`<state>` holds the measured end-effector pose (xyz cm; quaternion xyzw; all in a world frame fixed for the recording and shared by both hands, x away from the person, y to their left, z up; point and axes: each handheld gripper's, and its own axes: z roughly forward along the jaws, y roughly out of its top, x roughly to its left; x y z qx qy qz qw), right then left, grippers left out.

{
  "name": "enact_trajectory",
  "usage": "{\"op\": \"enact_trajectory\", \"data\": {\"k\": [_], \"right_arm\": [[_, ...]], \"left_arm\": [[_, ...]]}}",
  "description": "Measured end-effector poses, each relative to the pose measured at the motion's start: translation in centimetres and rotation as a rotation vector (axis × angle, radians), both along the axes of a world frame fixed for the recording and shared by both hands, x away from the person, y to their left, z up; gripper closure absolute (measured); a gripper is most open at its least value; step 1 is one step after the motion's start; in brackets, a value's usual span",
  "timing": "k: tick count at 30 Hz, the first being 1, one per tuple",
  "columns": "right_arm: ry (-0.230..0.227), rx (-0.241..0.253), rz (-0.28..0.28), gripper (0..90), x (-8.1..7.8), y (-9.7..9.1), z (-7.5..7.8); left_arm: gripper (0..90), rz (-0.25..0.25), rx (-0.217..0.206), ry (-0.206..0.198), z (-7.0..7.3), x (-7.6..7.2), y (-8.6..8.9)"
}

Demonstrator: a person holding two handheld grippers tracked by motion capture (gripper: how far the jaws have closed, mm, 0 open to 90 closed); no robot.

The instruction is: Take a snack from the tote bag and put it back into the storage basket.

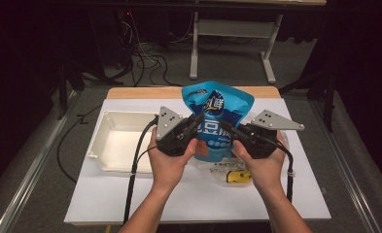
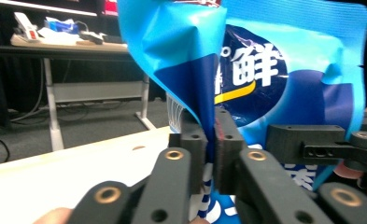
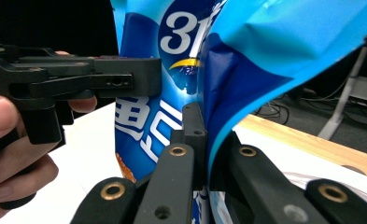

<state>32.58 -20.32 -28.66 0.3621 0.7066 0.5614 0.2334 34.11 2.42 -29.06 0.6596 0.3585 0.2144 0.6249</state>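
While pinched by two tongs (image 1: 199, 127) (image 1: 231, 128), one blue bag (image 1: 217, 109)

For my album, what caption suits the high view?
Two hand-held grippers pinch a blue snack bag upright beside a white tray.

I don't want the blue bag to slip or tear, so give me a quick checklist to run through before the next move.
1. Left hand-held gripper shut on the blue bag: ok, film pinched between the jaws.
2. Right hand-held gripper shut on the bag: ok.
3. Grips on opposite sides of the bag: ok.
4. Bag upright: ok.
5. White tray within reach at left: ok.
6. Bag's top seal open or closed: cannot tell.
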Motion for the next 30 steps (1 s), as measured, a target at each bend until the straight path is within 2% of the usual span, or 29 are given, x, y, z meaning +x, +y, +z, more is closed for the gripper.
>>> {"op": "enact_trajectory", "data": {"k": [2, 5, 8, 10, 19, 25, 30], "right_arm": [[-0.012, 0.005, 0.005, 90.0, 0.0, 0.1, 0.1], [-0.025, 0.021, 0.012, 88.2, 0.0, 0.2, 0.4], [-0.031, 0.019, 0.014, 86.2, -0.1, 0.4, 0.6], [-0.034, 0.020, 0.012, 82.2, -0.1, 0.4, 0.6], [-0.034, 0.029, 0.011, 52.7, -0.3, -0.4, 0.8], [-0.023, 0.018, -0.015, 44.2, -0.8, -1.7, 0.3], [0.007, 0.005, -0.050, 40.3, -1.1, -3.3, -0.9]], "left_arm": [[90.0, 0.003, -0.012, -0.006, 0.2, 0.0, 0.1], [90.0, -0.015, -0.063, 0.017, 0.5, 0.2, 0.8], [90.0, -0.022, -0.073, 0.017, 0.6, 0.2, 1.2], [90.0, -0.018, -0.081, 0.019, 0.8, 0.2, 1.6], [90.0, 0.022, -0.129, 0.017, 1.1, 0.6, 4.0], [90.0, 0.058, -0.150, 0.015, 1.1, 1.0, 6.1], [90.0, 0.089, -0.155, 0.019, 1.0, 1.5, 7.5]]}}
